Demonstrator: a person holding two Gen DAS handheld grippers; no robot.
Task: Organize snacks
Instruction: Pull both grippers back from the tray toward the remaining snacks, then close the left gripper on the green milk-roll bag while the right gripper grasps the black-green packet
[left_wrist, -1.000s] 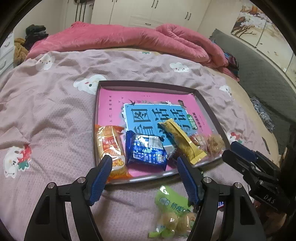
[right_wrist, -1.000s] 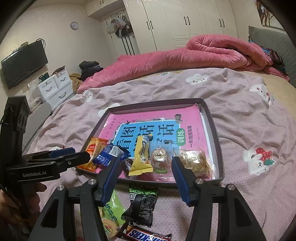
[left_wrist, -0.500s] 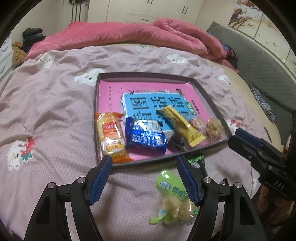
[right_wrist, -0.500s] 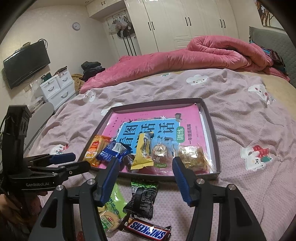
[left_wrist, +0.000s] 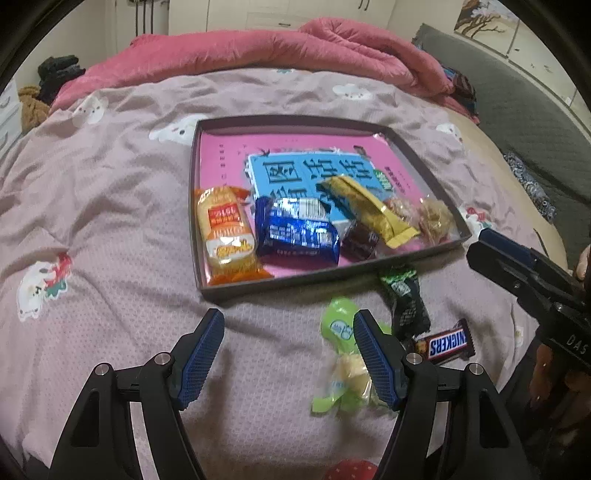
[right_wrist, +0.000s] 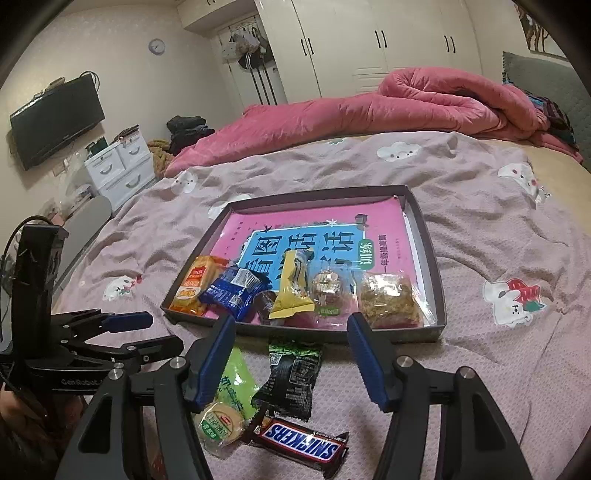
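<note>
Step in hand: judged as picking the next loose snack off the bed to add to the tray (right_wrist: 432, 254); three packets lie outside it.
Tray: on the bedspread (left_wrist: 110, 206), mid-bed; six snacks lined along its near edge, from the orange packet (left_wrist: 225, 236) at the near-left corner to the clear-wrapped pastry (right_wrist: 388, 299) at the near-right corner; book cover lining the floor.
Loose snacks: light green packet (left_wrist: 338, 325), dark green packet (right_wrist: 293, 373) and Snickers bar (right_wrist: 301, 441), clustered on the bed just off the tray's near edge; the green one touches the Snickers.
Left tool (left_wrist: 290, 360): about half open, empty; its right finger overlaps the light green packet in view; contact cannot be told.
Right tool (right_wrist: 291, 362): jaws opening, nothing gripped; the dark green packet lies on the bed below the gap.
Doing it well: take one packet only; the dark green sits best under the right tool. Pinch the crimped end, lift clear of the neighbours.
Placement: free floor lies behind the row; lift over the rim.
Risk: the two tools are close; move one at a time.
</note>
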